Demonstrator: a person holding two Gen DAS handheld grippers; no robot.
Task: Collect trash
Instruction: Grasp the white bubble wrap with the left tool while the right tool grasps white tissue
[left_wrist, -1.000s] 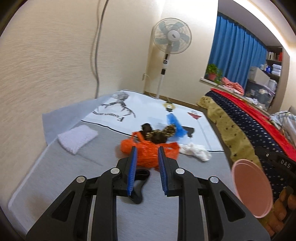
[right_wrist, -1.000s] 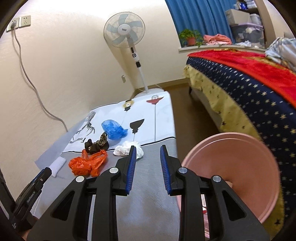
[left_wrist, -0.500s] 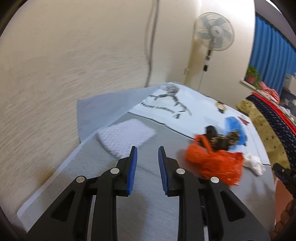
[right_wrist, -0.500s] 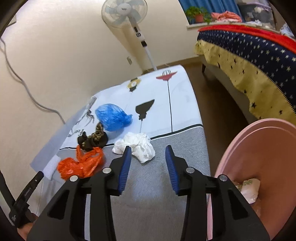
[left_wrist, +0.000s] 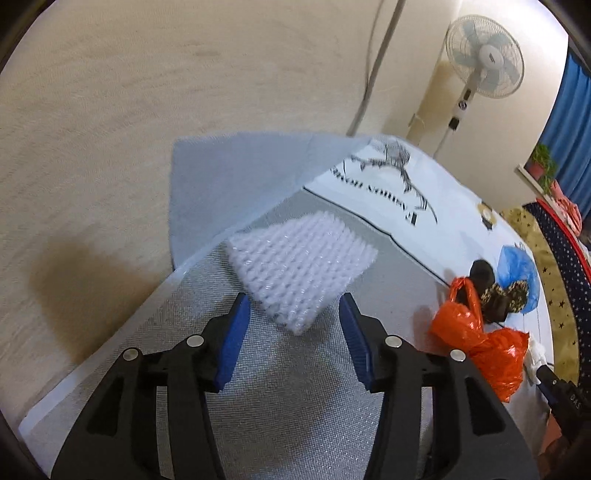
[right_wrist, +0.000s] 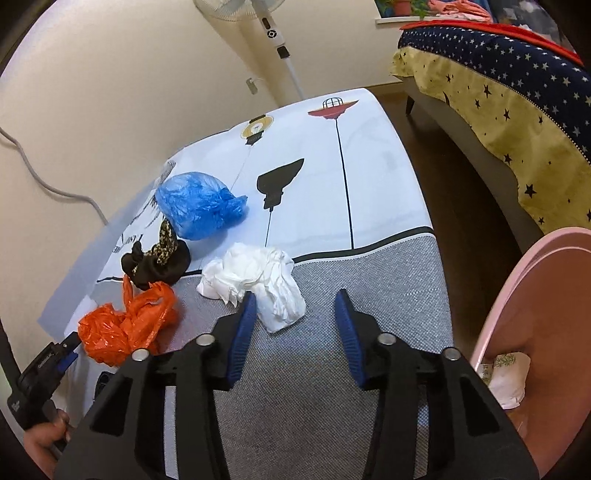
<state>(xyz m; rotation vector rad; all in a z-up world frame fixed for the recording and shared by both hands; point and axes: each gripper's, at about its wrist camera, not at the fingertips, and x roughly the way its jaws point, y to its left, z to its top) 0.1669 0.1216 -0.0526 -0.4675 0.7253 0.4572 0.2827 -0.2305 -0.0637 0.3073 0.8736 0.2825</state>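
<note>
Bedroom of a home. Ahead of the right tongs and far to their right: bed (right_wrist: 509, 110) under a star-printed navy and yellow cover. Beyond the tongs, against a cream wall: white pedestal fan (left_wrist: 484, 55), with blue curtains (left_wrist: 576, 129) and a potted plant (left_wrist: 541, 164) on a sill at far right. Directly below both tongs: printed cloth-covered surface (right_wrist: 369, 155) strewn with household litter.
</note>
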